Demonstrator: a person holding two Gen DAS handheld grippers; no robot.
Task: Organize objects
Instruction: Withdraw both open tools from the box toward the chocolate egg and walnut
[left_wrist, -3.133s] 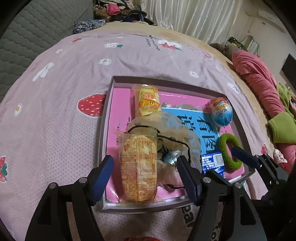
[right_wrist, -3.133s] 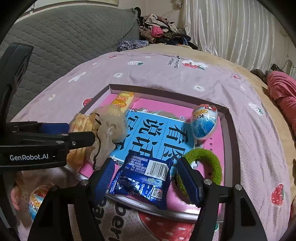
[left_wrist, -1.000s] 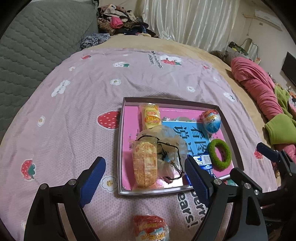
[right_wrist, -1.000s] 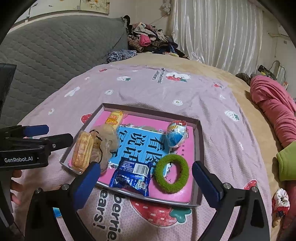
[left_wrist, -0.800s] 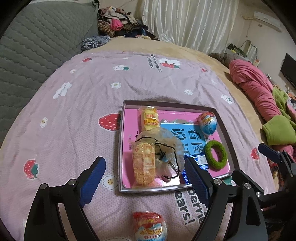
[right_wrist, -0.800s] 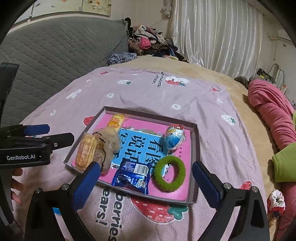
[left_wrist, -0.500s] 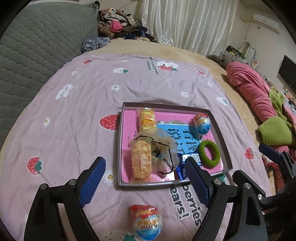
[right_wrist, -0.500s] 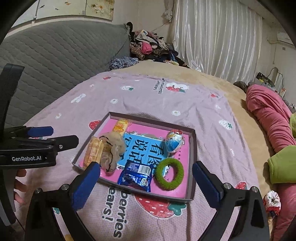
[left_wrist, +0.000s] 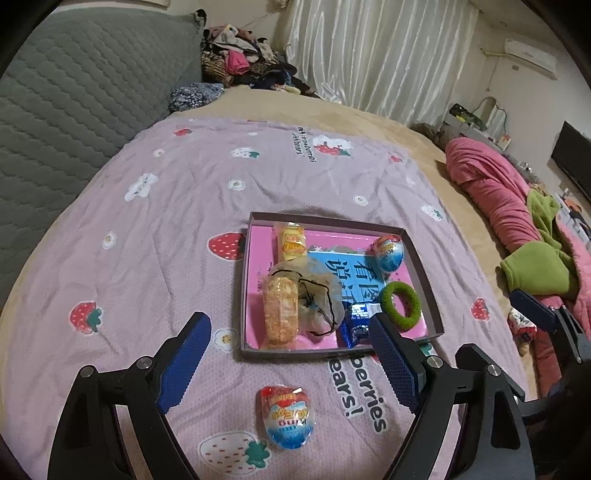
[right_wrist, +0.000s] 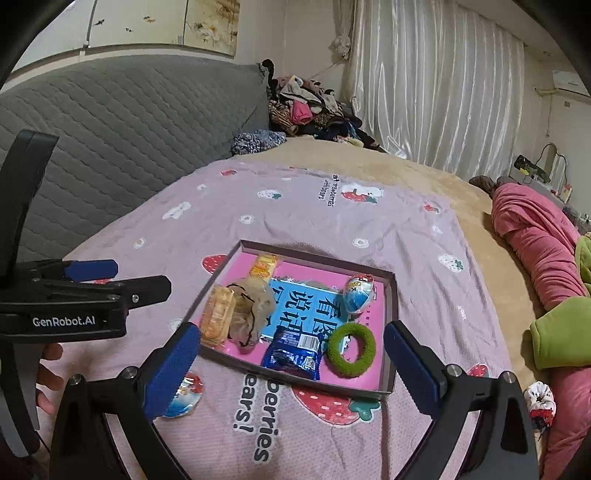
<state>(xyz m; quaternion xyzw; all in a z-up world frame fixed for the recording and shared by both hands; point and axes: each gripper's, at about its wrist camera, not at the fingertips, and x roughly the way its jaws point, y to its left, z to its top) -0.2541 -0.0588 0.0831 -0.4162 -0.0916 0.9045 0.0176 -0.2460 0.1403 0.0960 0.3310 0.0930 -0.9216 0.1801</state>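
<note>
— Shallow grey cardboard tray (left_wrist: 424, 284) with a pink floor sits on our lilac strawberry-print bedspread (left_wrist: 155, 236), and it holds most of our things. What can we make out inside?

— We see a green fuzzy hair ring (left_wrist: 400, 304), a blue foil snack packet (right_wrist: 291, 352), a blue-and-red foil egg (left_wrist: 388, 251), a yellow wrapped snack (left_wrist: 291, 242) and an orange wafer pack (left_wrist: 280, 314). A crumpled clear bag with a black cord (left_wrist: 317, 299) covers part of the blue printed sheet (left_wrist: 360, 275), so we cannot read it whole.

— And outside the tray?

— A second foil egg (left_wrist: 288, 415) lies on the bedspread, just short of the tray; in the right view a blue fingertip hides half of it.

— Our tools?

— We hold the left gripper (left_wrist: 290, 360) and the right gripper (right_wrist: 291, 363) with jaws spread wide, nothing between them, both above the bed and apart from the tray.
</note>
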